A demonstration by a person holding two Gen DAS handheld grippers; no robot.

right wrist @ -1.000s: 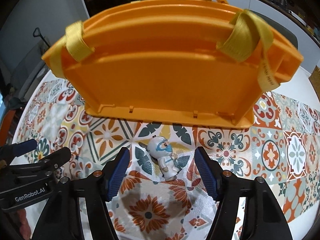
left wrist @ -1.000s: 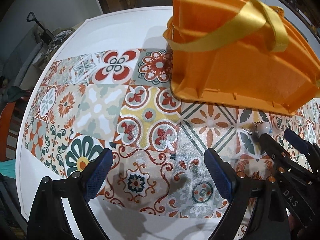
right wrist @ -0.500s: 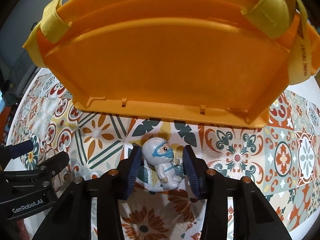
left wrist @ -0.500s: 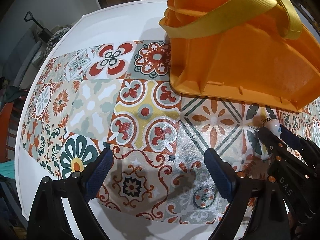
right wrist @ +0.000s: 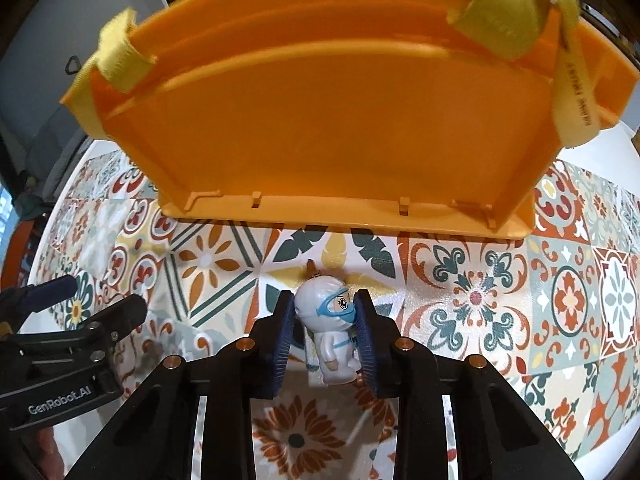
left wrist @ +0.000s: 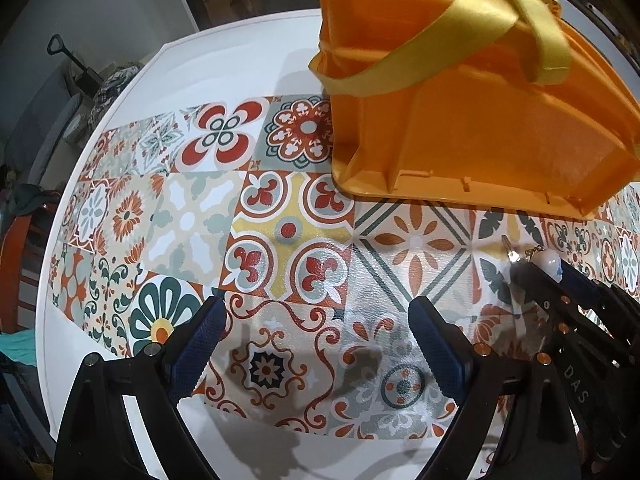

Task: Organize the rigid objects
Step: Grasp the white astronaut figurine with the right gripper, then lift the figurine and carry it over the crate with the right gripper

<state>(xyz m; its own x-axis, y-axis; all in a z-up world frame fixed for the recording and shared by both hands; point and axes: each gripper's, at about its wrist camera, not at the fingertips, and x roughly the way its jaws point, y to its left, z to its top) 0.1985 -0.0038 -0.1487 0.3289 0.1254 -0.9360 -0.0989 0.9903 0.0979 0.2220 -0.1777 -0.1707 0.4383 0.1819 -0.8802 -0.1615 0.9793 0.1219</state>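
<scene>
The right gripper point(right wrist: 324, 312) is clamping a small white toy figure point(right wrist: 330, 332) with blue goggles and a keychain loop, its jaws having just been closing onto the figure's head, pads now pressing on both sides. The figure is lying on the patterned tile mat point(right wrist: 560, 300), just in front of the orange plastic basket point(right wrist: 320, 112) with yellow strap handles. The left gripper point(left wrist: 316, 340) is hovering over bare mat, its jaws standing wide apart with nothing between them. As a judgement, the grasp is secured but the figure is not yet lifted; carrying it into the basket is remaining. Only 1 loose item is showing.
</scene>
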